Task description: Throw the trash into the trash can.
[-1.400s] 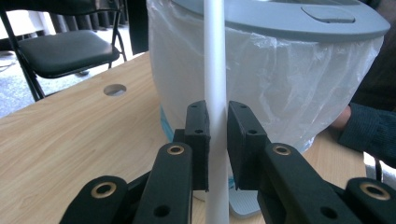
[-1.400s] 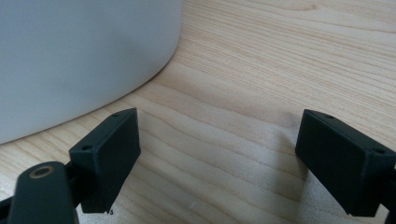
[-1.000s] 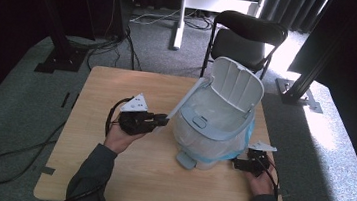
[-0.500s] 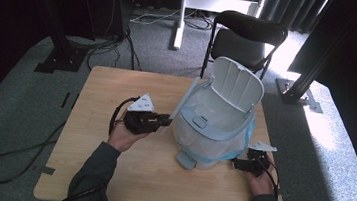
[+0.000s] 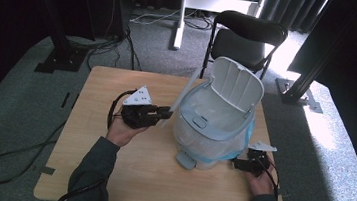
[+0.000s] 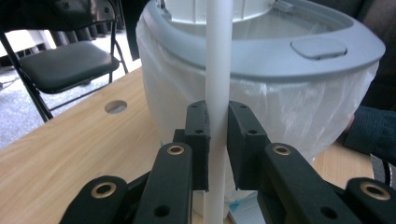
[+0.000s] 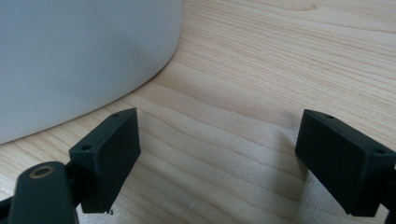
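While held upright: white strip (image 6: 218, 70) stands just in front of the bin.
Left gripper (image 6: 217, 135): jaws clamped on the strip, left of the bin.
Bin (image 5: 213, 129): white, lid raised, plastic liner (image 6: 299, 112) under the grey rim, standing mid-table (image 5: 108, 173).
Right gripper (image 7: 217, 158): jaws wide apart, low over the wood beside the bin's base, seemingly not touching it.

Black folding chair (image 5: 246, 37) behind wooden table (image 5: 108, 173)

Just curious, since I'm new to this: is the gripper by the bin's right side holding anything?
No: the right gripper has its jaws spread wide over bare table, beside the white bin.
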Demonstrator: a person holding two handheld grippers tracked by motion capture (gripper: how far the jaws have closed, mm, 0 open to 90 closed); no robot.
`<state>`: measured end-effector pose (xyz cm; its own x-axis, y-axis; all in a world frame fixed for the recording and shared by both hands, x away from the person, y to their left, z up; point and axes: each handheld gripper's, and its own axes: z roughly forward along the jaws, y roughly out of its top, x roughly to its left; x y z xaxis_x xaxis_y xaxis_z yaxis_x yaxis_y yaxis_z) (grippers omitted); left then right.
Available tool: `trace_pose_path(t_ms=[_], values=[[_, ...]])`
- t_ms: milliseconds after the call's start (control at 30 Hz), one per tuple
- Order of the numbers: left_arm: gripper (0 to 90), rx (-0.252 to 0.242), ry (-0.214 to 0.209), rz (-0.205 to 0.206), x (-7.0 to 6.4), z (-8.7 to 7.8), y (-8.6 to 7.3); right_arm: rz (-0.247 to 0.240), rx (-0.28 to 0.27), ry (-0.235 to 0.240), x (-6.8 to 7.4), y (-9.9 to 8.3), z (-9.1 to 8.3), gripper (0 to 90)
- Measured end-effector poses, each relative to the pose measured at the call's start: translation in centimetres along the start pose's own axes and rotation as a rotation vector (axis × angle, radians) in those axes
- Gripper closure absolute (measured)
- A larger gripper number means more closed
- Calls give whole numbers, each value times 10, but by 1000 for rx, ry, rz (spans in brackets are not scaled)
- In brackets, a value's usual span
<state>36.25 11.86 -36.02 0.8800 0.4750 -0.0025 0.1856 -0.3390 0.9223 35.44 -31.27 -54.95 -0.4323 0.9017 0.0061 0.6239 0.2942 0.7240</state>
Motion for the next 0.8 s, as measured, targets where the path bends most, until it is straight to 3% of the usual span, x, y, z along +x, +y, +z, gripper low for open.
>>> trace_pose_path(t_ms=[467,800], values=[[790,-17,6,28,1,-1,24,0,0,0,0,0,0,129],[789,-41,40,54,3,-4,42,-1,0,0,0,0,0,129]])
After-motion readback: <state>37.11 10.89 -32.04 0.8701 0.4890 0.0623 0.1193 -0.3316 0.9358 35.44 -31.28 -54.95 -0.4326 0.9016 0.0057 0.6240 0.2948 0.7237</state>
